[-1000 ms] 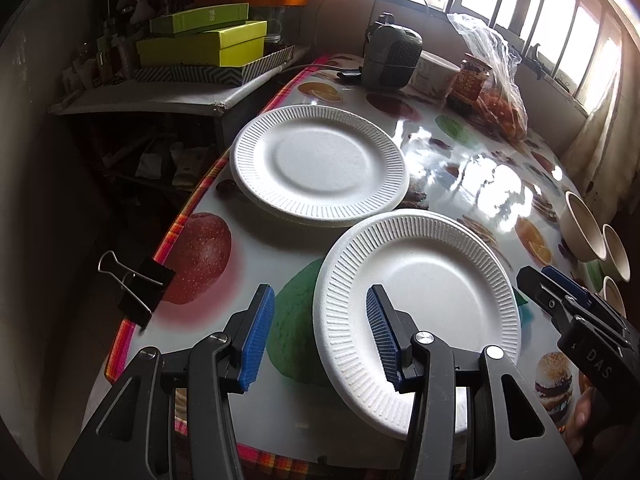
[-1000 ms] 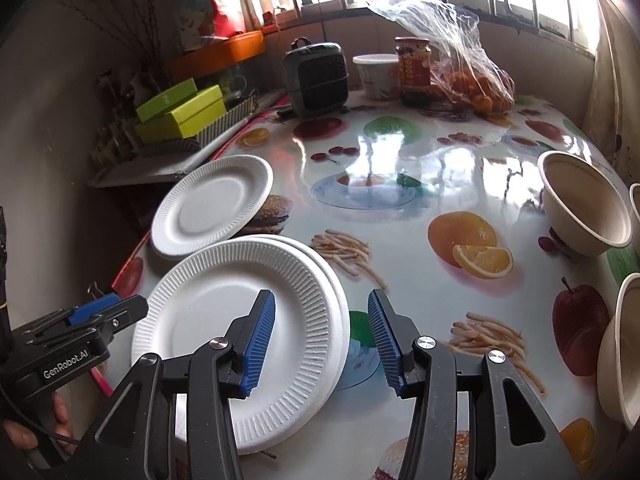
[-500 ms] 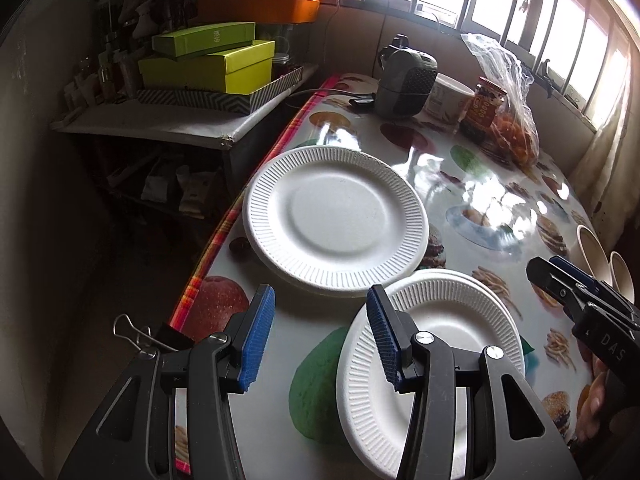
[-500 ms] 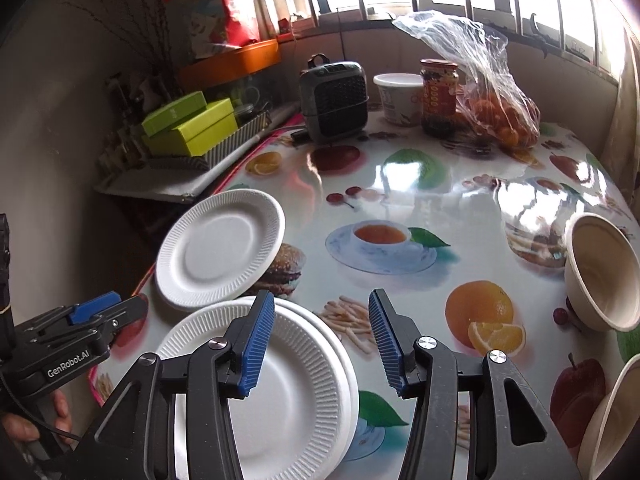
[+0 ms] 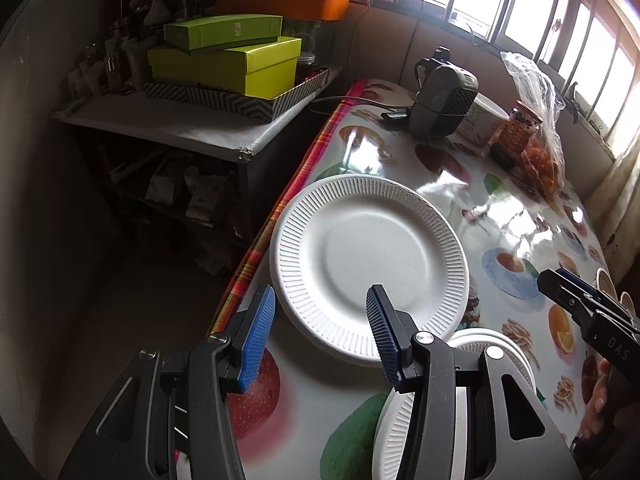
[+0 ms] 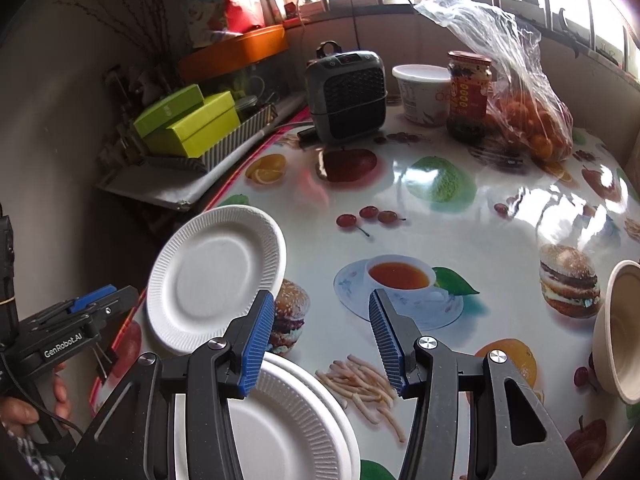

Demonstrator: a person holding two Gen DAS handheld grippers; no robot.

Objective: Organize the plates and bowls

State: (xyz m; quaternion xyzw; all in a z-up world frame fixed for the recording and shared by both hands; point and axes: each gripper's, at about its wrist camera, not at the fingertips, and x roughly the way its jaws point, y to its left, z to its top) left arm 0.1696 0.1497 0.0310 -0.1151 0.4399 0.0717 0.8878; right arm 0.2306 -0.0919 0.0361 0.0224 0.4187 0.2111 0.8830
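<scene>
A white paper plate stack [image 5: 368, 264] lies at the table's left edge; it also shows in the right wrist view [image 6: 212, 276]. A second white plate stack [image 5: 468, 396] lies nearer, partly hidden behind my fingers; it also shows in the right wrist view [image 6: 280, 424]. My left gripper [image 5: 316, 336] is open and empty, hovering over the near rim of the far plate stack. My right gripper [image 6: 320, 340] is open and empty, above the table just beyond the near stack. A beige bowl [image 6: 620, 328] sits tilted at the right edge.
A grey fan heater [image 6: 346, 94], white tub [image 6: 422, 94], jar [image 6: 468, 92] and bag of oranges [image 6: 528, 120] stand at the back of the table [image 6: 460, 220]. A side shelf with green boxes [image 5: 228, 60] is left. A binder clip [image 6: 102, 362] grips the table edge.
Both grippers have moved forward and risen over the table. The near plate stack has slid down and out of frame, and the far plate now lies under the left gripper. Both jaws stay open.
</scene>
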